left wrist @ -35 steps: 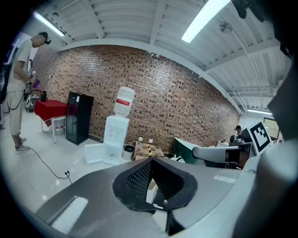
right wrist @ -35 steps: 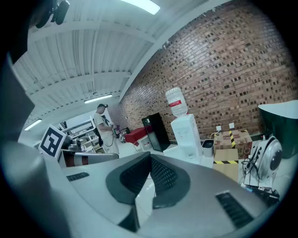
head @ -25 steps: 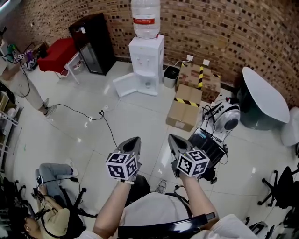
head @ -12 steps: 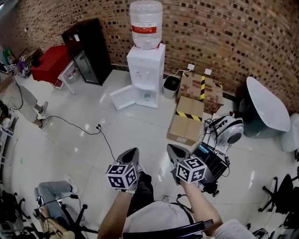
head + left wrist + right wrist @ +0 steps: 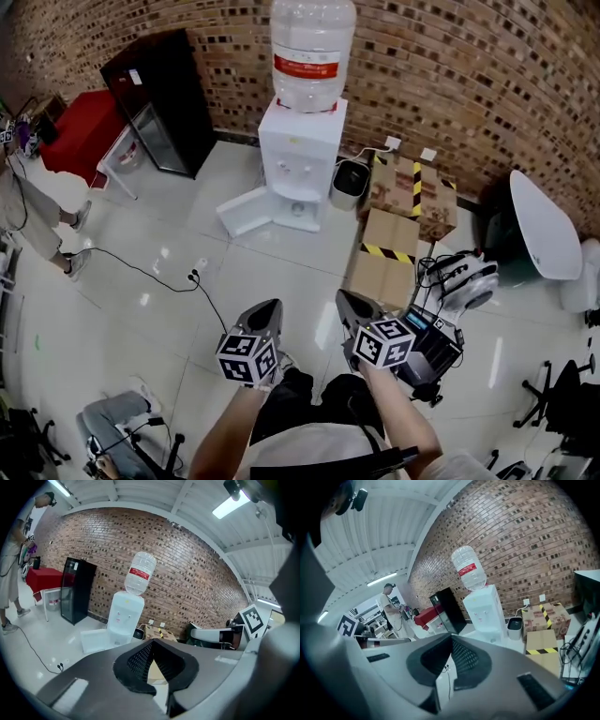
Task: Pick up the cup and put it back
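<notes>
Before dispenser (image 5: 302, 150), L gripper (image 5: 272, 306), R gripper (image 5: 345, 298) closed, empty, ceiling (image 5: 140, 494) in gripper views only

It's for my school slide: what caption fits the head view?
Left gripper and right gripper, both shut, aim at a water dispenser.

Your head camera looks steeply down from above your forearms, so the left gripper (image 5: 270, 309) and right gripper (image 5: 347, 302) sit close at the bottom of its view, while the water dispenser (image 5: 302, 155) stands well ahead against the brick wall (image 5: 469, 75). Each gripper view rides just behind its own jaws, which fill the lower half of the picture, and faces forward across the floor (image 5: 122, 253), tipped only slightly down. All three views share the water dispenser, the black cabinet (image 5: 159, 89) to its left and the cardboard boxes (image 5: 386, 267) to its right.
</notes>
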`<state>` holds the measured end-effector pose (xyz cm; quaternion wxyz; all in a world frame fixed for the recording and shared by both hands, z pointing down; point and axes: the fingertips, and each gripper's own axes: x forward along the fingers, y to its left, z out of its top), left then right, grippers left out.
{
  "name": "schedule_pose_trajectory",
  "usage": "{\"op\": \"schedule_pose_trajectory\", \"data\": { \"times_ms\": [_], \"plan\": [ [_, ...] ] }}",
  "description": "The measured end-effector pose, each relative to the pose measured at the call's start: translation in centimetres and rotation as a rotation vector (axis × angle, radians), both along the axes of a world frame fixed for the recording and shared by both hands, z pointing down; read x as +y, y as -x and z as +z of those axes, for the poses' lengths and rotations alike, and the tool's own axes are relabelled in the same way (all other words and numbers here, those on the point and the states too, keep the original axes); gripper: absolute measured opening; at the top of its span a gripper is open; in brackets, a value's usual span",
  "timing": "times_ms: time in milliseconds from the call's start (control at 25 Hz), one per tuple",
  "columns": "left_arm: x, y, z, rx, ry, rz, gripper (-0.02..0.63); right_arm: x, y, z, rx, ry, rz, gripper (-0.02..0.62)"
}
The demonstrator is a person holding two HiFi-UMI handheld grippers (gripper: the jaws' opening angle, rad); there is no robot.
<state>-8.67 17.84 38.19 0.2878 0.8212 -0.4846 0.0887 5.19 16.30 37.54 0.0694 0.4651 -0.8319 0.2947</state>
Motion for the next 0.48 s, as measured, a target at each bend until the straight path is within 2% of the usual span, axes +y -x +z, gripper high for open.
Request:
{"op": "schedule_pose_trajectory", "data": {
  "times_ms": [200, 480],
  "plan": [
    [-5.6, 0.7, 0.9, -0.011, 0.019, 0.016, 0.003, -6.0, 0.6, 0.2, 0.035, -0.016, 0.006, 0.011],
    [-13.7, 0.7, 1.7, -0.035, 0.028, 0.008, 0.003, -15.2, -0.3, 1.5, 0.035, -0.022, -0.007, 0.009]
  ]
}}
